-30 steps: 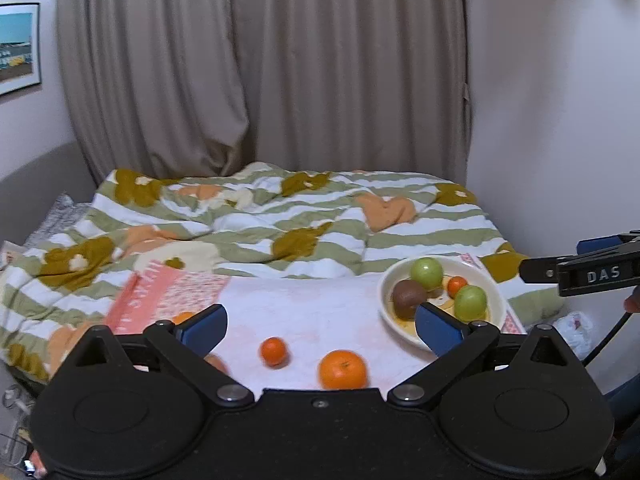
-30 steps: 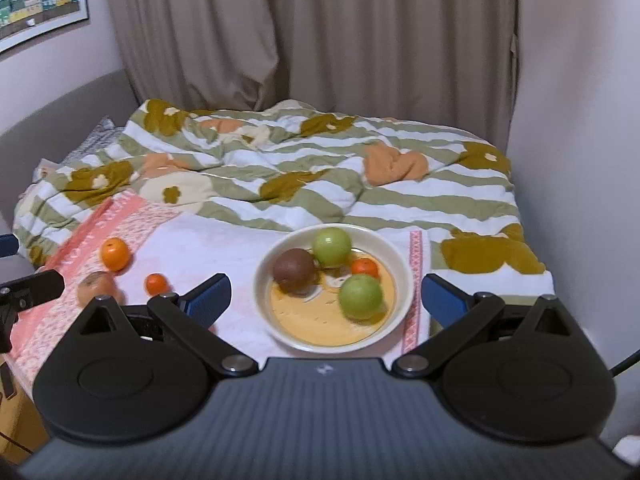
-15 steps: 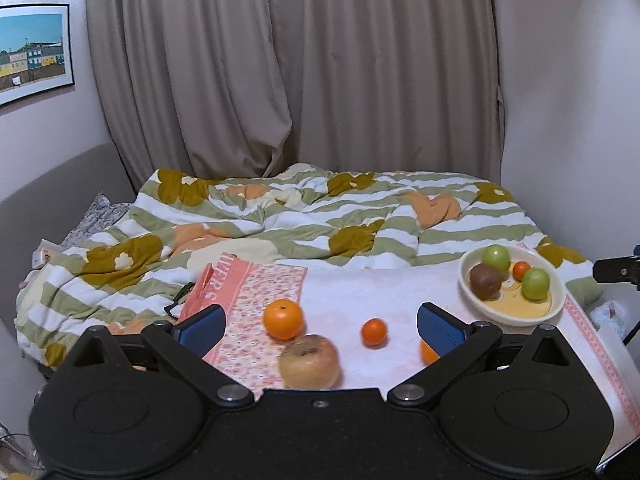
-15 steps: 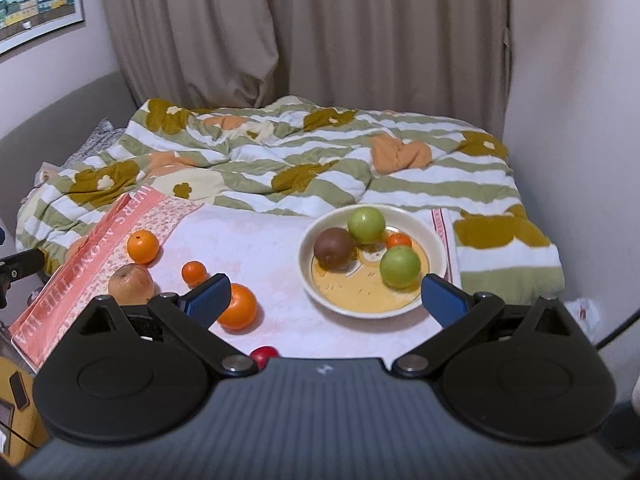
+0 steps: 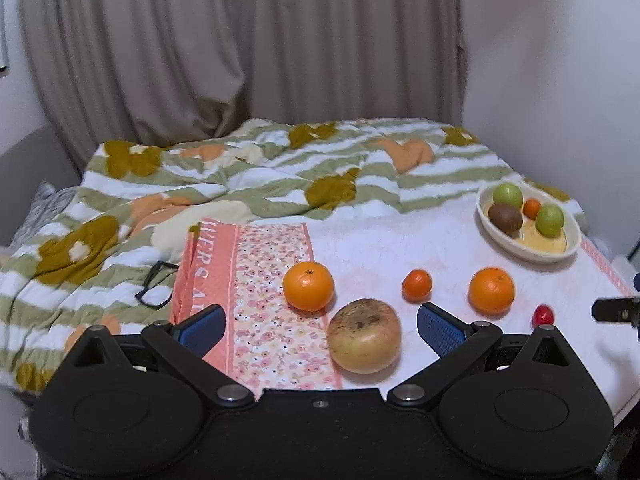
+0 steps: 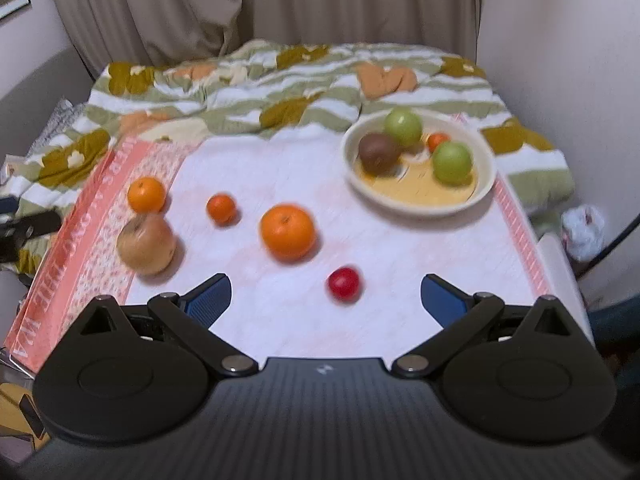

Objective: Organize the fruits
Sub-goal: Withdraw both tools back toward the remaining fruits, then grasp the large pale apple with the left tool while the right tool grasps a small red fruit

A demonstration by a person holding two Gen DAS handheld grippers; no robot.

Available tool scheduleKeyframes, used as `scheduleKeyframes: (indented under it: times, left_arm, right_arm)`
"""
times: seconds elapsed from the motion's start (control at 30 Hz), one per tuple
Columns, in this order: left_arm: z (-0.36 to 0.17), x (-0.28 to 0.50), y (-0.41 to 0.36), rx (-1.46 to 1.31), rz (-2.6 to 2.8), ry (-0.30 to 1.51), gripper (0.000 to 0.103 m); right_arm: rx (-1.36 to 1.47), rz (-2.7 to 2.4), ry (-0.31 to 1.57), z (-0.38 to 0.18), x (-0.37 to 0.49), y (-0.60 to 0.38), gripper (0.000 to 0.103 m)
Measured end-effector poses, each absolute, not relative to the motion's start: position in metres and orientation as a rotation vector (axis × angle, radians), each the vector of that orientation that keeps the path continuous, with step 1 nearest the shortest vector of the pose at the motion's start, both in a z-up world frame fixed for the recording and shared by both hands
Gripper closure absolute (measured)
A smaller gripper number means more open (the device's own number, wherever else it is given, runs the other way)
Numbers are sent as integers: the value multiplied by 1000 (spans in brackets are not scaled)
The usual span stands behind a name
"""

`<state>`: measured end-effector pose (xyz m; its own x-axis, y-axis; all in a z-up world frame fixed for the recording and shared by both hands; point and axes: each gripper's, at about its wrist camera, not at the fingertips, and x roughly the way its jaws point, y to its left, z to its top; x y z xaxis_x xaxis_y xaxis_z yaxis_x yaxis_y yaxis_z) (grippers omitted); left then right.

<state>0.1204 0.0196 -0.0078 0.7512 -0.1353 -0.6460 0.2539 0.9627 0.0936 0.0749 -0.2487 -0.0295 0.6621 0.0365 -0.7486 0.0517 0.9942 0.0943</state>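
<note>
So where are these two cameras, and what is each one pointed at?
Left wrist view: sits on the left gripper, facing the bed; nearest is the brown apple. Its own blue fingers show, open.
Right wrist view: sits on the right gripper, facing the small red fruit; its blue fingers show, open.
Both share: the bowl, the loose oranges, the striped blanket.

I count two large oranges (image 5: 308, 286) (image 5: 491, 290), two small tangerines (image 5: 417, 285) (image 5: 532, 207), two green apples (image 5: 507, 195) (image 5: 549, 220), one brown fruit (image 5: 505, 217), one tan apple (image 5: 364, 335), one red tomato (image 5: 543, 315), one bowl (image 5: 524, 250), one pair of glasses (image 5: 157, 288)
</note>
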Motion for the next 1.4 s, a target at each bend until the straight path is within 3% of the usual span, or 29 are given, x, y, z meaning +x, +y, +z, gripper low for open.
scheduleKeyframes:
  times: [0.7,1.0,1.17,1.4]
  left_arm:
    - [-79,209,18,288,-602,847,2]
    - [-105,224,2,276,-647,933,10]
    - [-114,227,0,270,-667,976,25]
    - [-114,218,-7,321,-659,949,26]
  right_arm:
    - [128,-21,1067,-89,86,-127,0]
    - [118,9,1120,-107,98,-116,20]
    - [113,24,1133,-110,100,-116,25]
    - [124,32,1141,-111,102,-121,31]
